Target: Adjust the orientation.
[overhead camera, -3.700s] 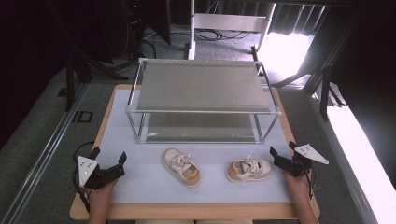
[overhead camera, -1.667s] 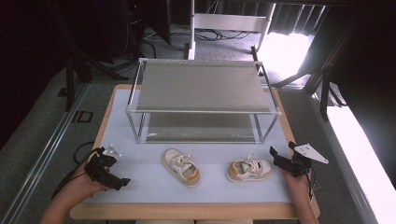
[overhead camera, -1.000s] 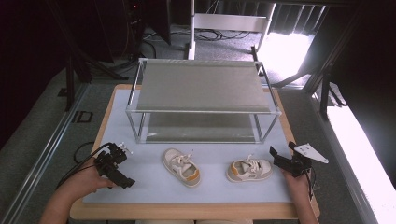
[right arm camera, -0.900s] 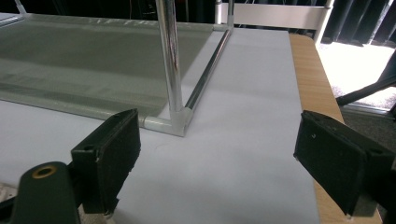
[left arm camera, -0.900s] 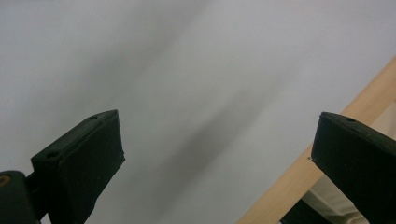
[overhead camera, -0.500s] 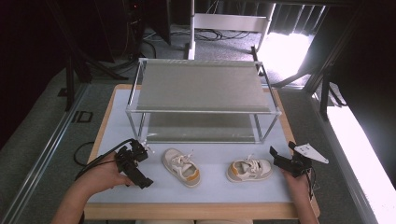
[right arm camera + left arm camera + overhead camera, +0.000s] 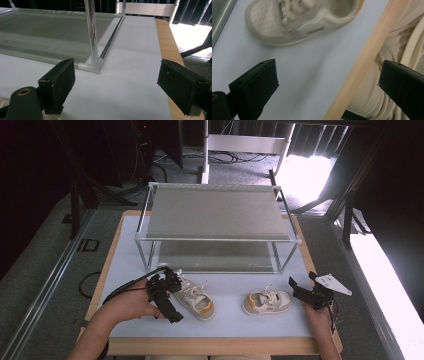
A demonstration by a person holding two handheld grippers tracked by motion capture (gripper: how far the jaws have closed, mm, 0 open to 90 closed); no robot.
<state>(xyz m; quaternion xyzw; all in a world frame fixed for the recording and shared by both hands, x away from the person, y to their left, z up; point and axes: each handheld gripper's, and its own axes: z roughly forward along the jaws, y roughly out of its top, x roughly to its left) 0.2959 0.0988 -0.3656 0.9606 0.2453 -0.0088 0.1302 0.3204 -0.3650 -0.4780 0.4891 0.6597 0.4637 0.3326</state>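
left shoe lies at eleven o'clock beyond the left gripper (jaws wide apart), seemingly untouched; right gripper, also spread, faces the rack.

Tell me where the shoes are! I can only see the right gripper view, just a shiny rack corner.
Observer: The right shoe sits on the mat, close beside your right tongs, on their left in the high view.
Operator: Where's the other one?
Observer: The left shoe lies farther left, in front of the rack, right next to the left tongs.
Operator: Are those tongs grabbing it?
Observer: No. In the left gripper view they are wide open with only mat between them, and the shoe lies beyond.
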